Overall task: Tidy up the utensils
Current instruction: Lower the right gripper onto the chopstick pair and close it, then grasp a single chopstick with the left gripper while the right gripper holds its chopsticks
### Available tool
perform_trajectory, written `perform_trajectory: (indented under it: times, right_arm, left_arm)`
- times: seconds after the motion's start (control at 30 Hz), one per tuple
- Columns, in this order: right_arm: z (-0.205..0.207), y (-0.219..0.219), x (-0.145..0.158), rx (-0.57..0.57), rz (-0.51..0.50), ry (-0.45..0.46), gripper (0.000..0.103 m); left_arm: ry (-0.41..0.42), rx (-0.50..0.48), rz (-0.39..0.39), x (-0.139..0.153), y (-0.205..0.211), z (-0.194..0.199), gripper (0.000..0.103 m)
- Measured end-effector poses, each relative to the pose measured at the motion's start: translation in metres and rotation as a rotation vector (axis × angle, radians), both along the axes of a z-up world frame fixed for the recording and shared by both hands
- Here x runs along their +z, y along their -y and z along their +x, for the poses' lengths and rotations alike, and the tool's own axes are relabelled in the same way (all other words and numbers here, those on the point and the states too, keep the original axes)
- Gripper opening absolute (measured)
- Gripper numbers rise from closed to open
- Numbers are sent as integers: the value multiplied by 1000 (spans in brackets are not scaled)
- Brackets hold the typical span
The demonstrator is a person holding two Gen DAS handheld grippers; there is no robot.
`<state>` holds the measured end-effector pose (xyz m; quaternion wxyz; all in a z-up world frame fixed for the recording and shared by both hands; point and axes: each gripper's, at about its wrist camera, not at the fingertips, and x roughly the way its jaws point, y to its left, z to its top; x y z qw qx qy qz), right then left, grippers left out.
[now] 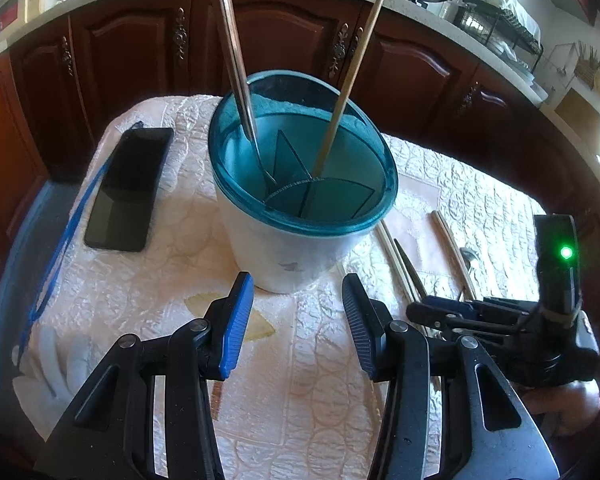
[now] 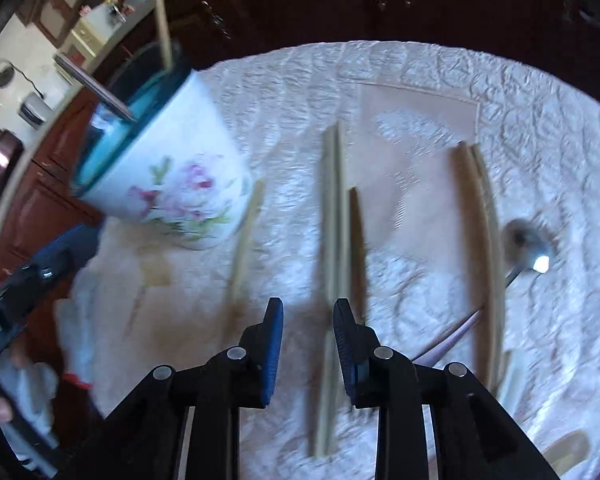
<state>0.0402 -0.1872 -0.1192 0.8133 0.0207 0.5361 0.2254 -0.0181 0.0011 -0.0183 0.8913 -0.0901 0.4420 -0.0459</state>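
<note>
The right gripper is angling steeply down over the cloth-covered table, its jaws parted and empty, straddling a pair of pale chopsticks lying just beyond its tips. Closing off-centre could be pinching only one stick or dragging the darker one beside them. A spoon is lying further right. The left gripper is hovering wide apart, grasping nothing, near the holder, which is already keeping two utensils upright; a bump could be tipping it.
</note>
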Motion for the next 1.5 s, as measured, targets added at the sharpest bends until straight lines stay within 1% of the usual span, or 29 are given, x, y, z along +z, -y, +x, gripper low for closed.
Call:
perform_trajectory:
  times: [0.1,0.23,0.27,0.3,0.4,0.57,0.63,0.7,0.77,0.8,0.87,0.93,1.0,1.07,1.1,1.13,1.17,1.2,1.23,1.27,1.33,1.37,1.43,1.5]
  right_arm:
    - [-2,-13,-5,5,-47,30,21]
    - [-7,-19,-16,13,-46,2,20]
    - [-10,-21,-17,22,-53,10,19]
    - [-12,-23,-18,31,-59,16,11]
    - [-13,-34,-21,28,-32,5,10]
    - [-33,-12,-15,18,43,-46,10]
    - [-47,3,-18,-9,41,-76,10]
    - [-60,17,-24,-53,12,-101,10]
    - [-76,21,-29,-30,8,-146,10]
    - [-84,21,-26,-16,21,-155,10]
    - [-86,24,-19,-29,39,-133,16]
    - [-81,28,-6,-53,45,-69,16]
    - [-69,27,3,-67,69,-33,16]
    - [-57,22,8,-71,68,-6,16]
    - [-50,18,6,-71,42,8,17]
    - [-43,16,9,-68,29,17,17]
    - [-40,12,9,-66,25,22,16]
    - [-36,4,9,-62,29,18,16]
    - [-30,2,8,-58,32,13,16]
    - [-29,0,7,-53,38,10,16]
    - [-24,-11,4,-31,67,-4,17]
    - [-21,-10,0,-18,72,-6,17]
    - [-18,-4,-6,7,55,-8,17]
    - [-10,-8,-14,9,40,-4,16]
  left_arm:
    - [-10,-10,2,-3,2,0,46]
    - [-18,-18,0,-6,5,0,46]
    - [-21,-20,0,-7,6,1,46]
    - [-24,-22,0,-7,7,1,46]
    - [-31,-35,4,-10,12,0,46]
    - [-40,-51,4,-14,15,0,46]
    - [-50,-59,2,-17,17,0,46]
    - [-58,-66,7,-21,20,0,46]
    - [-69,-75,3,-25,24,2,46]
    - [-74,-81,2,-28,27,3,46]
    - [-85,-94,-2,-33,33,6,46]
    - [-99,-111,-11,-39,40,10,46]
    - [-121,-121,-6,-50,48,16,45]
    - [-140,-135,2,-61,55,21,40]
    - [-156,-142,11,-69,58,24,28]
    - [-175,-146,14,-75,60,26,19]
    - [-172,-150,2,-79,60,27,17]
    - [-159,-152,8,-80,60,26,10]
    - [-157,-157,12,-80,59,25,7]
    - [-159,-165,2,-79,57,24,7]
    - [-179,-179,-39,-78,52,18,4]
    - [-187,-189,-50,-77,50,15,4]
    - [-191,-208,-48,-75,48,4,4]
    - [-202,-220,-48,-74,48,-8,4]
